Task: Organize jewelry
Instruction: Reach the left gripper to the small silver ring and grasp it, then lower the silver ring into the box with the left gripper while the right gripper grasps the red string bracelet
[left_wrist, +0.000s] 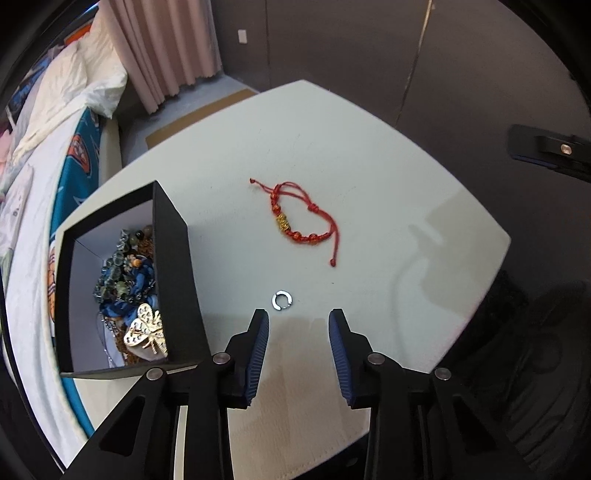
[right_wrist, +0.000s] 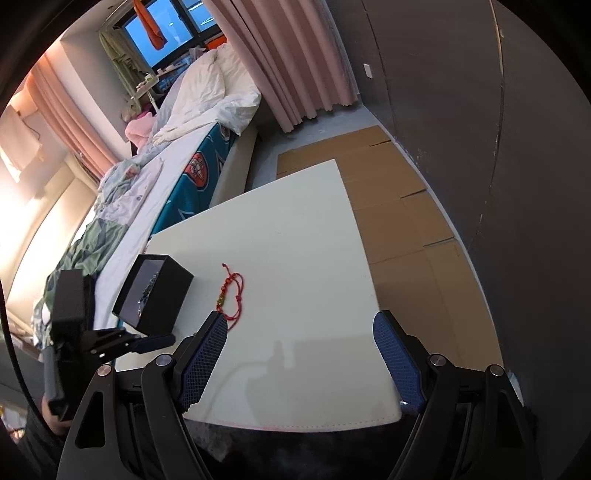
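Observation:
A red cord bracelet (left_wrist: 301, 216) with gold beads lies on the white table (left_wrist: 388, 177). A small silver open ring (left_wrist: 282, 299) lies just in front of my left gripper (left_wrist: 298, 321), which is open and empty above the table. A black jewelry box (left_wrist: 122, 280) at the left holds bead strands and a gold dragonfly brooch (left_wrist: 146, 330). In the right wrist view, my right gripper (right_wrist: 301, 325) is open and empty over the table's near edge, with the bracelet (right_wrist: 231, 291) and box (right_wrist: 153, 295) ahead to the left. The left gripper (right_wrist: 147, 341) shows beside the box.
A bed (right_wrist: 177, 155) with bedding runs along the table's left side. Pink curtains (right_wrist: 295, 59) hang at the back. Cardboard sheets (right_wrist: 399, 221) cover the floor to the right, beside a dark wall (right_wrist: 498, 147).

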